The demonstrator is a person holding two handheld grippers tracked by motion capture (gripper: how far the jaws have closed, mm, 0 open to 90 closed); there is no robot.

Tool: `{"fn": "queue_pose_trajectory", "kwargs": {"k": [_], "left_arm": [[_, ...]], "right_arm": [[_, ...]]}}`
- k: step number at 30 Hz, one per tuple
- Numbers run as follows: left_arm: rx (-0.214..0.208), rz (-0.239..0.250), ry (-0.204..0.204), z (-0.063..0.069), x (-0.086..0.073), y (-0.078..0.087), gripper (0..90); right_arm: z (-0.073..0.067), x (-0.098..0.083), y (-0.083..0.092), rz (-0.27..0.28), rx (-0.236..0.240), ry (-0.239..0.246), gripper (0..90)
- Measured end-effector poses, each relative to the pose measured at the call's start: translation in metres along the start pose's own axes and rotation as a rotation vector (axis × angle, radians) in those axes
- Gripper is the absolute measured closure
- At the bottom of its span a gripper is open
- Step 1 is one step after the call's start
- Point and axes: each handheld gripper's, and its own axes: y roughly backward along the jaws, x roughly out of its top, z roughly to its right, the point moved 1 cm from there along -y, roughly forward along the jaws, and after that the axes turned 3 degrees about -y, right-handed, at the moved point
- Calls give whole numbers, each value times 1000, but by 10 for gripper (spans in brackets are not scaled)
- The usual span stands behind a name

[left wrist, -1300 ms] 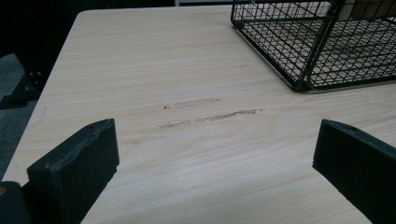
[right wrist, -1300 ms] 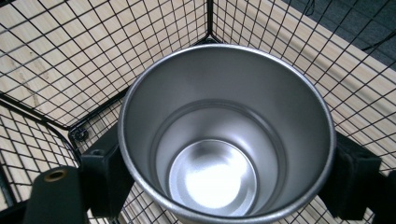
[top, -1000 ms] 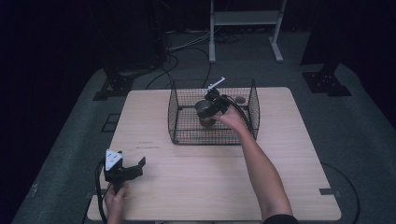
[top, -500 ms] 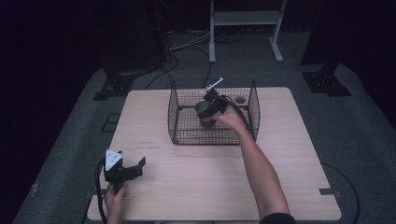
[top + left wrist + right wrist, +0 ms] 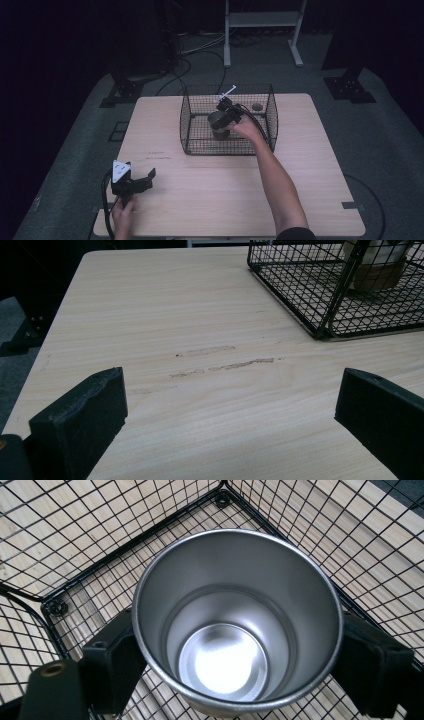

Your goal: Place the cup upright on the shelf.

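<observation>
Steel cup gripped inside the wire basket

At 7 o'clock on the pale wood-grain counter (image 5: 300, 175), the left gripper (image 5: 230, 405) rests with jaws wide apart, holding nothing. Toward 12 o'clock stands the black wire basket (image 5: 192, 127); inside it the right gripper (image 5: 240, 650) clamps a cup (image 5: 235, 615) by its outer wall. The cup looks like thin, smooth, stiff metal: probably light and slippery, best squeezed just under the rolled rim.
</observation>
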Motion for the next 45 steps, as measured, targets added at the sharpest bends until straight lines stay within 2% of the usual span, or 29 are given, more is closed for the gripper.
{"fn": "queue_pose_trajectory", "kwargs": {"k": [34,45], "left_arm": [[-1,-3,-4,0,0,0,0],[0,-6,-3,1,0,0,0]], "right_arm": [[-3,-4,8,-42,-9,41,115],[-3,-1,17,3,-2,37,90]]}}
